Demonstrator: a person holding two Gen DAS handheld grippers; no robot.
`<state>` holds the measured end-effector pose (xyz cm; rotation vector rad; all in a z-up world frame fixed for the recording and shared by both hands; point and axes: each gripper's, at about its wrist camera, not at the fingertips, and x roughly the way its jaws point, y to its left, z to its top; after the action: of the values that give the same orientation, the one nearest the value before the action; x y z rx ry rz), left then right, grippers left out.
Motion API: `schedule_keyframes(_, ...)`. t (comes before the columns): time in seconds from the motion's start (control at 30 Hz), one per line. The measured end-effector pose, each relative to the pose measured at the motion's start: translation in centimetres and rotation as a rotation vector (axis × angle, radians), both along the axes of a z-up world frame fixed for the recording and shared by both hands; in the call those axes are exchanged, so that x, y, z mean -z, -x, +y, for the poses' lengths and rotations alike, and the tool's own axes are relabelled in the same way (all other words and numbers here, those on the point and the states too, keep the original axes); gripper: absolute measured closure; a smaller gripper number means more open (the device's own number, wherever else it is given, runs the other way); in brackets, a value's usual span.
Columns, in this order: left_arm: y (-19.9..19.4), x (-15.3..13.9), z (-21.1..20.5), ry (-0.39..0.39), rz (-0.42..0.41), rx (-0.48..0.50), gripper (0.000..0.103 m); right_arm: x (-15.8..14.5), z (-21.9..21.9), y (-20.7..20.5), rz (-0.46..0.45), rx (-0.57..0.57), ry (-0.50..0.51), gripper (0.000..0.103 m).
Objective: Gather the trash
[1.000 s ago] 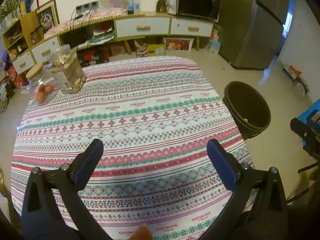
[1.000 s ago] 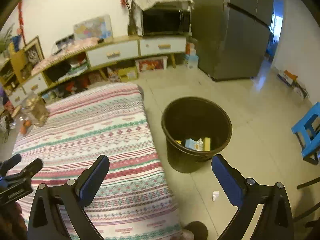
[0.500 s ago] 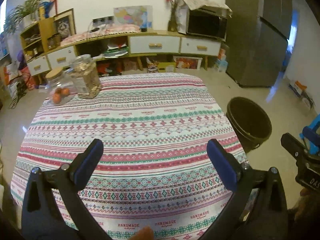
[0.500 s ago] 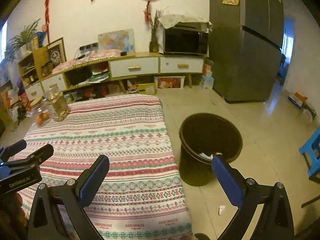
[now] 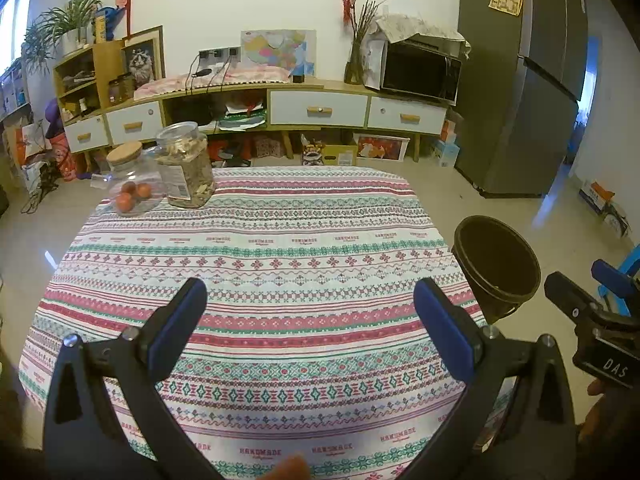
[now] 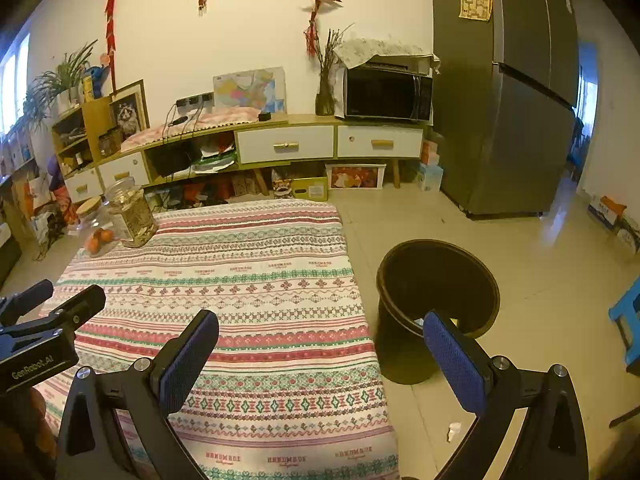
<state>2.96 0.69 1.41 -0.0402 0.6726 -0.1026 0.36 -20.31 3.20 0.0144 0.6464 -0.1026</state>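
Scrap [image 6: 454, 431] of white trash lies on the floor beside the table [image 6: 248, 280], short of the bin [image 6: 400, 364], below the right gripper [image 6: 320, 344]. Right is nearer; left gripper [image 5: 310, 300] hovers over tablecloth. Both spread, empty.

1. Tabletop [image 5: 304, 264] ahead of and between the left gripper's fingers [image 5: 178, 316]: open cloth.
2. Obstacles: two jars, the cork-lidded jar [image 5: 134, 184] touching the taller jar [image 5: 186, 166], far ahead-left of the fingers.
3. Dark bin [image 6: 436, 304] stands on the floor just beyond the right gripper's fingers [image 6: 454, 354], mouth unobstructed.
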Motion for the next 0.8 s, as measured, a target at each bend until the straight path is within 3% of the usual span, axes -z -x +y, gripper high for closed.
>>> schedule_keyframes(0.8, 0.12, -0.02, -0.09, 0.001, 0.001, 0.009, 0.000, 0.09, 1.01, -0.18, -0.011, -0.012, 0.014, 0.000)
